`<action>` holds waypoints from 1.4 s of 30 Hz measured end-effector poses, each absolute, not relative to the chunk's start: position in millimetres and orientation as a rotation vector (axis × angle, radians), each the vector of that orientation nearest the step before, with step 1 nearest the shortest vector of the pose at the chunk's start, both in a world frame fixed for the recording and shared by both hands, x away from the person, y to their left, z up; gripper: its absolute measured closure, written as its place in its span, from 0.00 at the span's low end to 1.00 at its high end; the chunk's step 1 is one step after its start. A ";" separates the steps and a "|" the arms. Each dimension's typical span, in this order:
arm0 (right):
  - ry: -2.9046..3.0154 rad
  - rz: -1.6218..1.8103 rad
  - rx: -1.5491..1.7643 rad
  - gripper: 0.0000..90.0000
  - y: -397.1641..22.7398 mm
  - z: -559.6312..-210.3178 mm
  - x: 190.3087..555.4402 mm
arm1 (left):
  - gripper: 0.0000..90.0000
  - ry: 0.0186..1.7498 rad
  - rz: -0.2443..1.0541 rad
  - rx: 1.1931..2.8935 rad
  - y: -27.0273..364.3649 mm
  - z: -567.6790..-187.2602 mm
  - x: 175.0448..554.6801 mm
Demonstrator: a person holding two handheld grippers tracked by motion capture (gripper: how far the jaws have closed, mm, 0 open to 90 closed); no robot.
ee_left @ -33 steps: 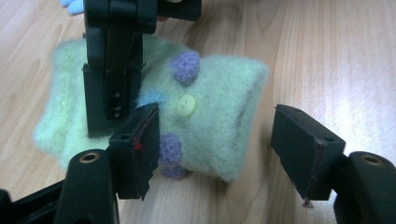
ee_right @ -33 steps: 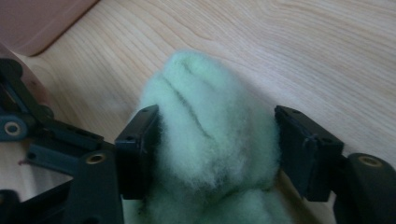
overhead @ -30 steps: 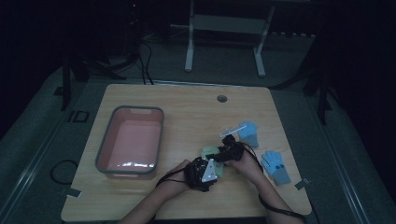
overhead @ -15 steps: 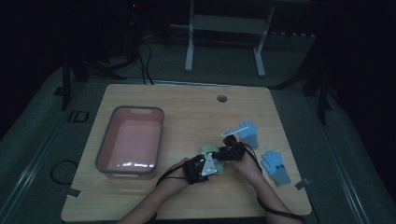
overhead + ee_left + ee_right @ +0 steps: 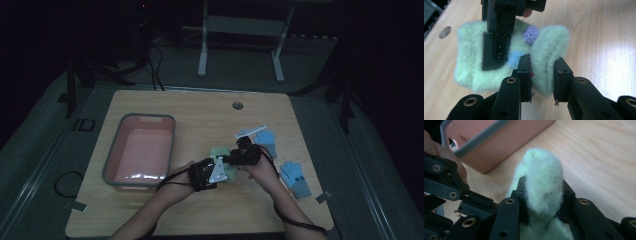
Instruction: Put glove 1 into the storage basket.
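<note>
A fuzzy pale-green knitted piece [image 5: 474, 70] with a purple and a blue patch hangs just above the wooden table [image 5: 200, 115], between both grippers. My left gripper [image 5: 542, 60] is shut on a fold at its near edge. My right gripper [image 5: 542, 182] has just been closing and pinches a bunched tuft of the same green piece [image 5: 541, 177]. One finger [image 5: 495, 50] of the right gripper lies across the fabric in the left gripper view. In the high view the left gripper [image 5: 226, 169] and right gripper [image 5: 229, 160] meet nose to nose over the green piece [image 5: 218, 150] at the table's centre-right.
A pink bin with a grey rim [image 5: 112, 165] stands left of the hands, and its wall [image 5: 506, 145] shows close behind the tuft. Two blue gloves [image 5: 267, 137] [image 5: 296, 179] lie to the right. A round cable hole [image 5: 237, 105] sits near the far edge.
Both grippers have closed on the green piece and moved slightly up the picture with it. The bin and blue gloves have not moved.
</note>
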State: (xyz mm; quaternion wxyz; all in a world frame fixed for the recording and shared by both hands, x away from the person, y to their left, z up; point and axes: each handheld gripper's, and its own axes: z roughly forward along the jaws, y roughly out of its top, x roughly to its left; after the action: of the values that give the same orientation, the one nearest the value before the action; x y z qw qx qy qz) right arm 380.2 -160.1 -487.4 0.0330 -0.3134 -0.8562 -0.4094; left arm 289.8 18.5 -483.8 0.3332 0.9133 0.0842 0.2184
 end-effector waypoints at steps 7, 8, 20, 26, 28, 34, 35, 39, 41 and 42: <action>-2.629 -1.304 -0.928 0.77 -138.0 -468.7 381.2 | 0.80 0.230 0.627 2.413 37.8 -463.5 287.0; -2.626 -1.310 -0.920 0.77 -133.6 -465.9 381.4 | 0.80 0.234 0.629 2.414 39.9 -462.2 286.6; -2.647 -1.330 -0.830 0.78 -87.7 -441.9 387.6 | 0.80 0.304 0.703 2.410 80.5 -441.6 282.1; -2.650 -1.318 -0.785 0.78 -62.8 -434.0 392.3 | 0.80 0.329 0.725 2.415 103.1 -434.6 281.3; -2.657 -1.317 -0.769 0.78 -52.7 -431.5 392.8 | 0.80 0.339 0.732 2.419 111.2 -432.7 281.0; -2.649 -1.313 -0.740 0.78 -24.6 -431.0 395.0 | 0.80 0.370 0.740 2.430 136.8 -432.4 278.6; -2.645 -1.309 -0.734 0.78 -18.8 -431.8 395.1 | 0.80 0.375 0.742 2.433 140.6 -432.8 278.0; -2.635 -1.301 -0.720 0.78 -2.6 -434.8 395.0 | 0.80 0.391 0.742 2.445 154.2 -435.1 275.6; -2.629 -1.296 -0.713 0.78 6.0 -436.8 395.1 | 0.80 0.398 0.743 2.457 161.7 -436.5 275.0; -2.631 -1.296 -0.709 0.78 10.4 -437.8 395.0 | 0.80 0.406 0.739 2.459 166.2 -437.5 274.9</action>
State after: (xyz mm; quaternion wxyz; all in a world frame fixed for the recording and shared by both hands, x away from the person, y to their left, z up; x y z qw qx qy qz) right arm 395.0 10.4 -437.8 0.0622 -0.2346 -0.8702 -0.4289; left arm 274.9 166.2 -437.5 0.2677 0.9114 0.1505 0.2739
